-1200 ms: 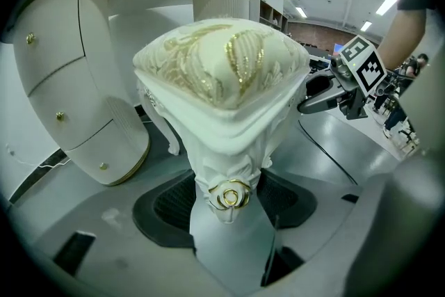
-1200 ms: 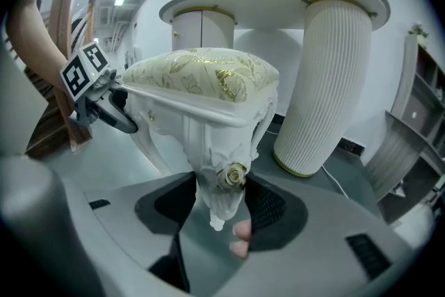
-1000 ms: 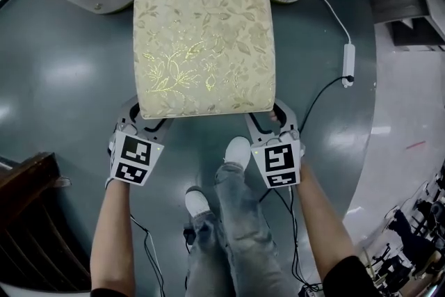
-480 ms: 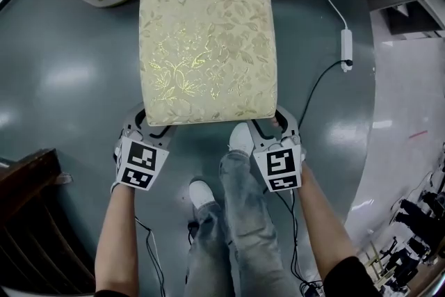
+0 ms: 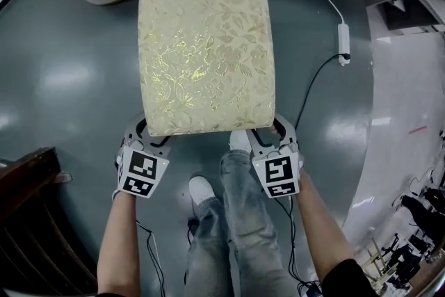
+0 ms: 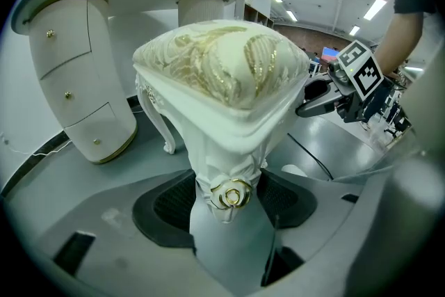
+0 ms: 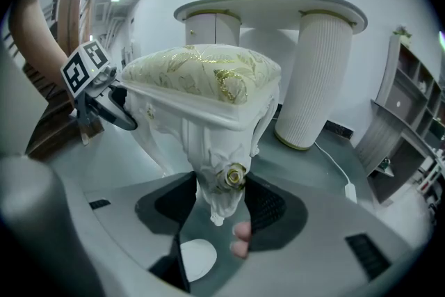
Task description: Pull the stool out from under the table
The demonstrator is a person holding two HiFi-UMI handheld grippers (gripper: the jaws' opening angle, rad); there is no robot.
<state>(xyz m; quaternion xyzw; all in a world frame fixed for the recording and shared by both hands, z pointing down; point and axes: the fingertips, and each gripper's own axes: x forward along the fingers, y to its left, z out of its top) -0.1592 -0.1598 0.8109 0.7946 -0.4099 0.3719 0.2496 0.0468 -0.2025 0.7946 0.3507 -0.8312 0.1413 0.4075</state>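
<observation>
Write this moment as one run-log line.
left hand-held gripper: clamped on stool leg | right hand-held gripper: clamped on stool leg | stool: out from under table

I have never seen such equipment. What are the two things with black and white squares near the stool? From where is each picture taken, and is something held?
There is no robot here. A person holds one tool in each hand: the left gripper and the right gripper. The cubes with squares are part of them. One picture comes from a camera on the person's head, looking down at the white carved stool with a cream and gold floral cushion. The other two come from a camera on each gripper. In them, each gripper's fingers are closed on a white stool leg with a gold rosette. On the glossy grey floor lies a white cable with a switch box. The white curved table stands behind the stool.
</observation>
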